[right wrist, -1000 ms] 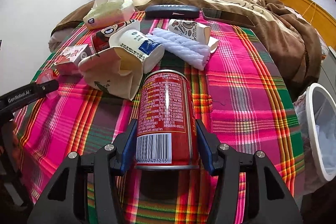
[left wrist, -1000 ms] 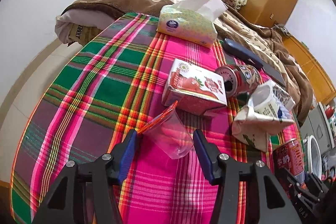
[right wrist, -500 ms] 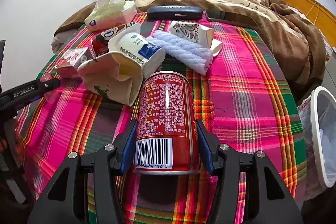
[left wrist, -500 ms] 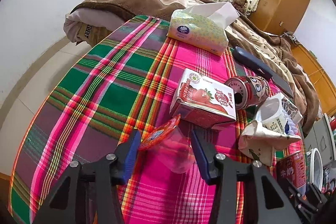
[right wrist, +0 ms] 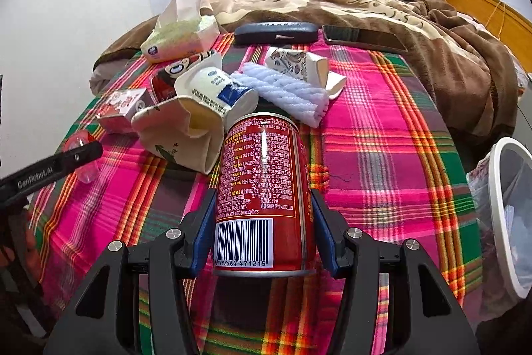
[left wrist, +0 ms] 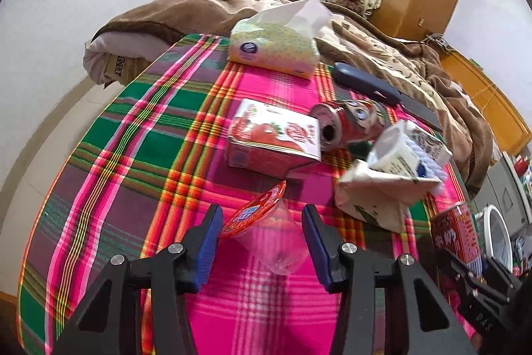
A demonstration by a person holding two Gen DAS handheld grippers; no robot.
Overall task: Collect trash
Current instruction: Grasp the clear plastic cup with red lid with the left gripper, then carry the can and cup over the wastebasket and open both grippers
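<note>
Left wrist view: clear plastic cup with red foil lid (left wrist: 266, 232) clamped between blue pads of left gripper (left wrist: 262, 242), bottom centre, above plaid cloth (left wrist: 133, 155).

Right wrist view: red printed tin can (right wrist: 262, 188) clamped in right gripper (right wrist: 262, 235), lower centre; white-rimmed bin (right wrist: 505, 208) seen at right edge.

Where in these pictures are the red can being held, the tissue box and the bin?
Red can (right wrist: 262, 188): right wrist view, on its printed side.
Tissue box (left wrist: 272, 50): left wrist view, on its top face.
Bin (right wrist: 498, 215): right wrist view, on its white rim.
</note>
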